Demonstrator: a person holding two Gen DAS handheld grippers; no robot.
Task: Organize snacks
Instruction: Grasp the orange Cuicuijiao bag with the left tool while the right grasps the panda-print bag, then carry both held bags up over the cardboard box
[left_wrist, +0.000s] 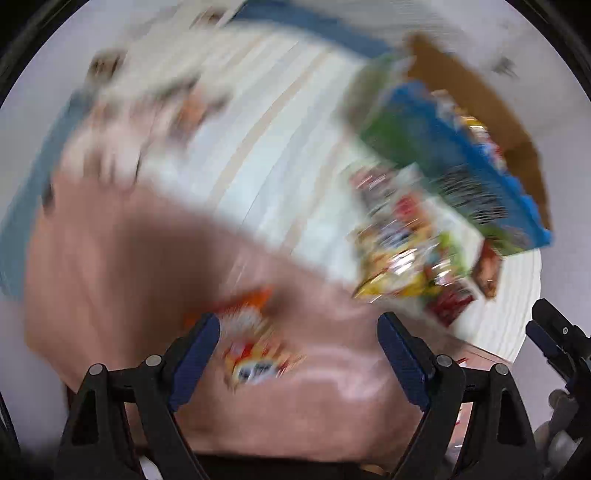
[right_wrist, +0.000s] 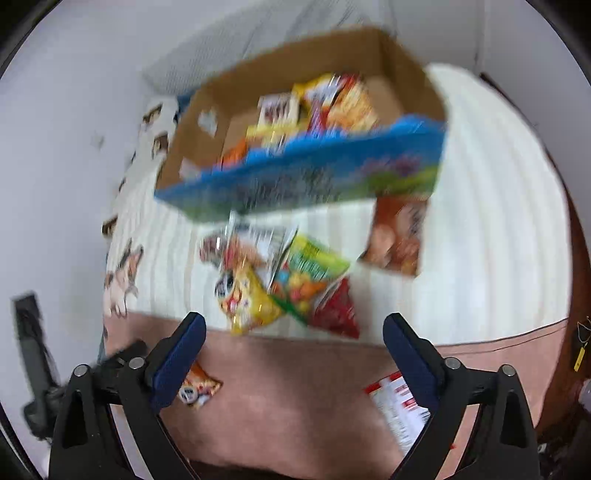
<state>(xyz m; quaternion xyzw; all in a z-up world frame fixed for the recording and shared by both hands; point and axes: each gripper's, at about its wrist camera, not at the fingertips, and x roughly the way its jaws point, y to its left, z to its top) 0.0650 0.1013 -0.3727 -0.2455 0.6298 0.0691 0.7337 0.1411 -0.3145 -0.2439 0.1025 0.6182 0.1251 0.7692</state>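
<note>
The left wrist view is badly blurred. My left gripper (left_wrist: 300, 345) is open and points down at a pink blanket (left_wrist: 110, 280). A small orange snack packet (left_wrist: 251, 350) lies on the blanket between the fingers, untouched. My right gripper (right_wrist: 295, 343) is open over the same blanket (right_wrist: 295, 398), with nothing between its pads. The orange packet (right_wrist: 197, 387) lies beside its left finger and a white-and-red packet (right_wrist: 397, 410) beside its right. Ahead of it lies a pile of yellow (right_wrist: 245, 299), green (right_wrist: 312, 271) and red (right_wrist: 338, 310) packets.
A cardboard box with a blue printed front (right_wrist: 303, 177) stands on the white ribbed bedcover (right_wrist: 491, 221) and holds several snacks (right_wrist: 317, 107). A brown packet (right_wrist: 397, 236) leans under its right corner. The box (left_wrist: 461, 158) and the pile (left_wrist: 406, 258) also show in the left wrist view.
</note>
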